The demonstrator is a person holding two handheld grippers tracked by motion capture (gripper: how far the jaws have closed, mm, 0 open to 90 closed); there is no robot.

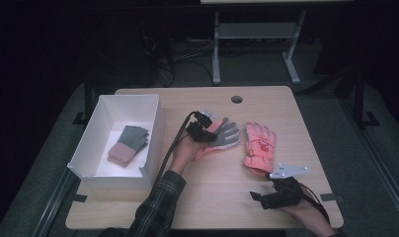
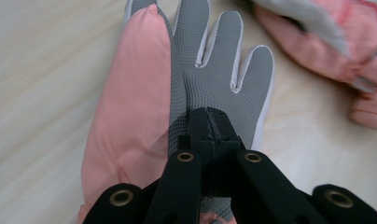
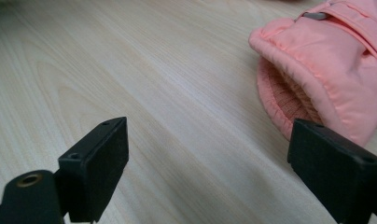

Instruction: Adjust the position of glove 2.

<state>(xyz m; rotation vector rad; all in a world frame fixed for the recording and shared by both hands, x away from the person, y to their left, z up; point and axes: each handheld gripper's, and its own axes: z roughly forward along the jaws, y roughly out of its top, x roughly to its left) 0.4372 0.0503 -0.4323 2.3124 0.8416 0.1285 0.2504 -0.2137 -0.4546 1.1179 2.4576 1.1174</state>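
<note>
Glove (image 1: pixel 221 136), grey palm up with a pink side, lies mid-counter, and the left gripper (image 1: pixel 203 124) has its jaws closed together, pinching the grey palm fabric near the wrist end. Just beside it to the right lies a second, pink glove (image 1: pixel 259 144). Nearer the person, the right gripper (image 1: pixel 257 196) rests low over the counter (image 1: pixel 222 197) with jaws wide apart and nothing between them, its cuff close by. A white box (image 1: pixel 155 133) at the left holds folded mittens (image 1: pixel 128 144).
</note>
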